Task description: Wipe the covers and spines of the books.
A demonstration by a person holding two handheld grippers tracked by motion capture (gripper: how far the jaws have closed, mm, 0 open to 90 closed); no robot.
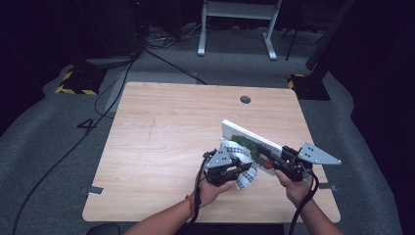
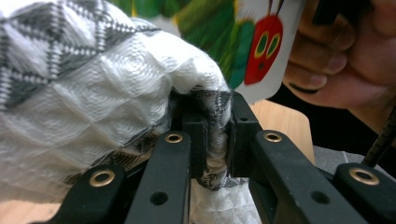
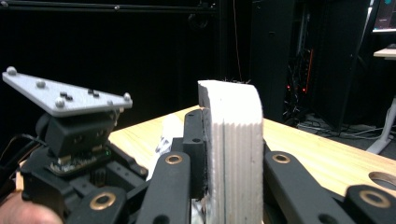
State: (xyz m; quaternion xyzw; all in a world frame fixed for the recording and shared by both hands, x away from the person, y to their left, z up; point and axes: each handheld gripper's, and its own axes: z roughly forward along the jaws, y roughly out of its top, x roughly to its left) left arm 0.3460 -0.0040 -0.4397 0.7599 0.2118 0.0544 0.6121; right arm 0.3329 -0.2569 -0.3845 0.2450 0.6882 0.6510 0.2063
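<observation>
A thick board book [image 1: 249, 142] with a green caterpillar on its white cover is tilted above the wooden table [image 1: 161, 147], one end held up by my right gripper [image 1: 280, 159], which is shut on its page edge [image 3: 231, 149]. My left gripper [image 1: 243, 170] is shut on a grey-and-white patterned cloth [image 1: 242, 161], bunched against the book's cover. In the left gripper view the cloth [image 2: 93, 102] fills the left side, a fold [image 2: 215, 135] pinched between the pads, with the caterpillar's red face [image 2: 261, 46] just behind. The left gripper's body [image 3: 74, 140] sits beside the book in the right gripper view.
A round cable hole [image 1: 245, 99] lies near the table's far edge. Cables [image 1: 58, 161] trail over the grey carpet at the left. White desk legs [image 1: 235, 29] stand beyond the table, and black-and-yellow floor plates [image 1: 76, 83] flank the far corners.
</observation>
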